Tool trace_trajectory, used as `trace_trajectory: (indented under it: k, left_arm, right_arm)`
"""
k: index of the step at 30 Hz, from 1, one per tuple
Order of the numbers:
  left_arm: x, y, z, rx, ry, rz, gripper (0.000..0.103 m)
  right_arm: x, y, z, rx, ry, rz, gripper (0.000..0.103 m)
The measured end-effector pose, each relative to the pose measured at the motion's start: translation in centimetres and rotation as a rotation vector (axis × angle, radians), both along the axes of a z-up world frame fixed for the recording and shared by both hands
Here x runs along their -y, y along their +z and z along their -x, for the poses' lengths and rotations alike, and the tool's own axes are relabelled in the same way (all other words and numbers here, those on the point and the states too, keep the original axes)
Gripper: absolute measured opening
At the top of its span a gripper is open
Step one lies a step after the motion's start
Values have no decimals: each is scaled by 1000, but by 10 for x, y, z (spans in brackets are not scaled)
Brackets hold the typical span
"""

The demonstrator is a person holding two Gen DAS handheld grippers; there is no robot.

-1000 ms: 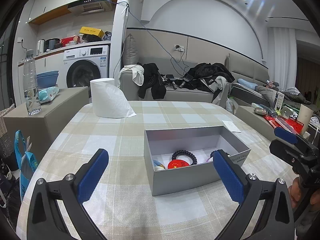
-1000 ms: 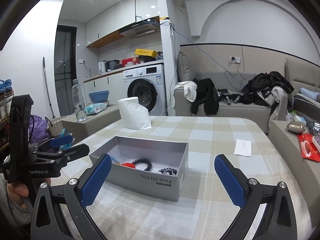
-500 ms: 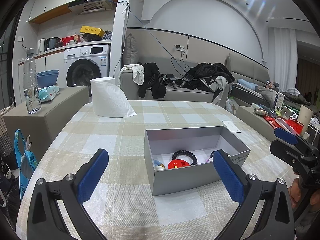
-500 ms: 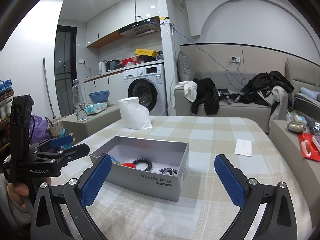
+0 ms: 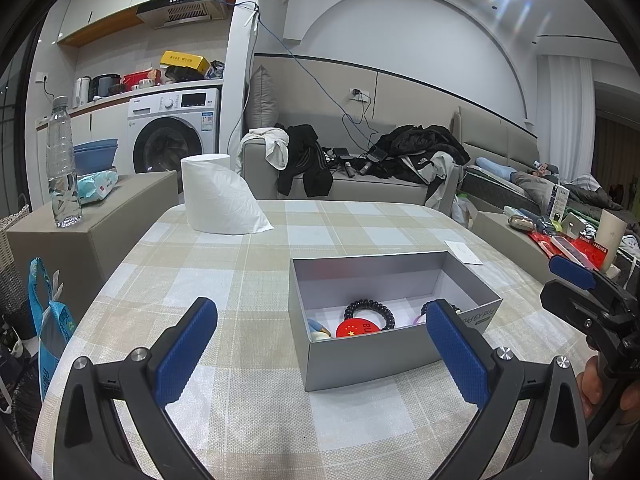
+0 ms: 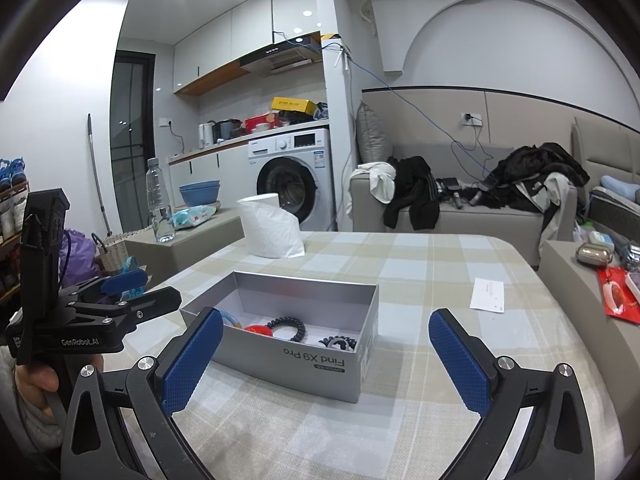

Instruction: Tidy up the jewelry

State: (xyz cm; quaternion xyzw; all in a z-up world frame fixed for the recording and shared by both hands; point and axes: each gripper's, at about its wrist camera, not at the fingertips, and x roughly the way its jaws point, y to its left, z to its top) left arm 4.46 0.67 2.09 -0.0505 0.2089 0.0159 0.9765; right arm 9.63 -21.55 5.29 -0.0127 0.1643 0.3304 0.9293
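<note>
A grey open box point(image 5: 372, 356) point(image 6: 304, 356) stands on the checked tablecloth. Inside lie a black coiled band point(image 5: 369, 310) point(image 6: 287, 326), a red round badge point(image 5: 357, 329) point(image 6: 256, 329), a second dark band point(image 6: 338, 343) and a small pale piece at the left point(image 5: 318, 330). My left gripper point(image 5: 320, 356) is open and empty, held above the table just before the box. My right gripper point(image 6: 326, 364) is open and empty, its jaws wide either side of the box's near end. Each gripper shows at the edge of the other's view point(image 5: 580, 280) point(image 6: 120, 300).
A paper roll point(image 5: 216, 196) point(image 6: 270, 228) stands at the table's far side. A white card point(image 5: 462, 251) point(image 6: 487, 295) lies right of the box. A side unit with a water bottle point(image 5: 62, 168) stands left; a low ledge with clutter point(image 5: 560, 232) lies right. A sofa is behind.
</note>
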Motion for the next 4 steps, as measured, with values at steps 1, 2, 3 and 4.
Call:
trace_trajectory:
  k: [1,2,3,4]
  left_arm:
    - [0,0,0,2,-2,1,102]
    - [0,-1,-1,2,-2,1,102]
    - [0,0,0,2,-1,0,102]
    - [0,-1,-1,1,0,0,102]
  right_arm:
    - [0,0,0,0,-1,0,103]
    - [0,0,0,0,0,0,103]
    - [0,0,0,0,0,0,103]
    - [0,0,0,-1,0,1,103]
